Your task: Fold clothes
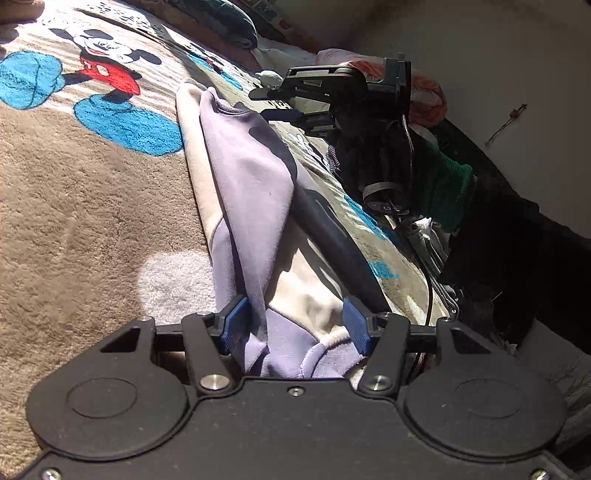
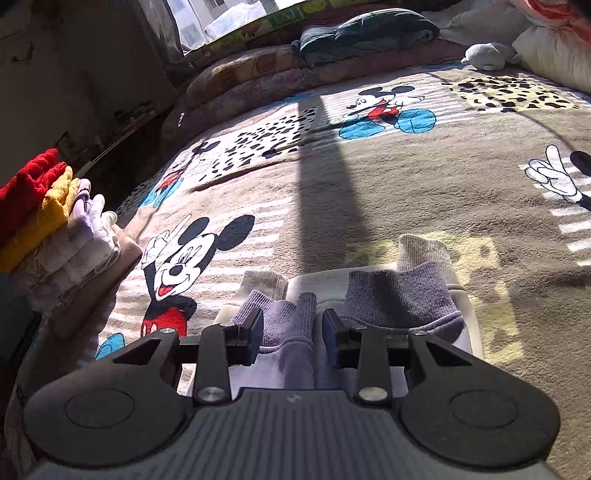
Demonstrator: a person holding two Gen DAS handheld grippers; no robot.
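Left wrist: folding the garment (image 1: 251, 173) on the bed (image 1: 74, 206).
My left hand-held gripper (image 1: 295, 325) gapes around fabric; right hand-held gripper (image 2: 291, 332) straddles the cuffs (image 2: 399, 295), unclamped; I'd close both before lifting.

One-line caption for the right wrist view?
Open right gripper straddles lavender-and-cream garment's cuffs on cartoon-mouse blanket.

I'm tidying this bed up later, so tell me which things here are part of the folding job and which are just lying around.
Part of the job:
- lilac and cream garment, lying on the blanket
- left gripper, fingers apart around its fabric
- right gripper, open at its ribbed cuffs
- folded stack

Just lying about:
- Mickey Mouse blanket
- grey plush toy
- dark pillow
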